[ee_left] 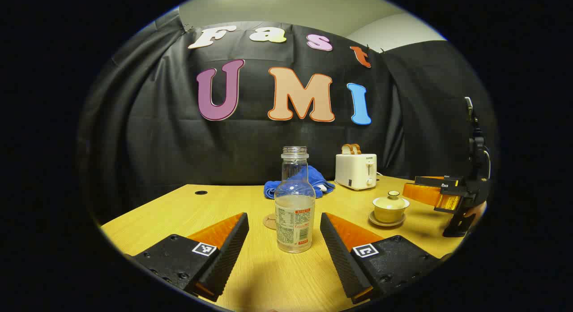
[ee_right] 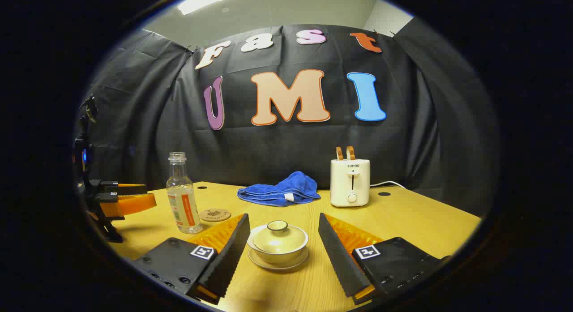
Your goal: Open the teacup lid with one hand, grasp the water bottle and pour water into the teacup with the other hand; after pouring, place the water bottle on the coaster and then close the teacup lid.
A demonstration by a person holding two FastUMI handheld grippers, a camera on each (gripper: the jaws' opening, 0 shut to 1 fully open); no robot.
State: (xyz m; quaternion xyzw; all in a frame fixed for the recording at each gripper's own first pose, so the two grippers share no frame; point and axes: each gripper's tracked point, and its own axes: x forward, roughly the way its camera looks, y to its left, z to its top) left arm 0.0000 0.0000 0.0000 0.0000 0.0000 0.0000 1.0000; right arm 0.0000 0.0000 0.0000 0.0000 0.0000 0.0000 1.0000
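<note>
A clear uncapped water bottle (ee_left: 294, 204) with a label stands on the wooden table, straight ahead of my left gripper (ee_left: 284, 231), which is open with a finger on each side of the bottle's base. The bottle (ee_right: 182, 195) appears at the left in the right gripper view. A cream lidded teacup (ee_right: 278, 242) on its saucer sits between the fingers of my open right gripper (ee_right: 284, 240); the lid is on. From the left gripper view the teacup (ee_left: 390, 207) stands to the right. A round cork coaster (ee_right: 215, 214) lies beside the bottle.
A blue cloth (ee_right: 280, 190) lies at the back of the table (ee_right: 425, 222). A white toaster (ee_right: 350, 182) holding toast stands to its right with a cord behind. The other gripper appears at each view's outer edge. Black cloth walls the booth.
</note>
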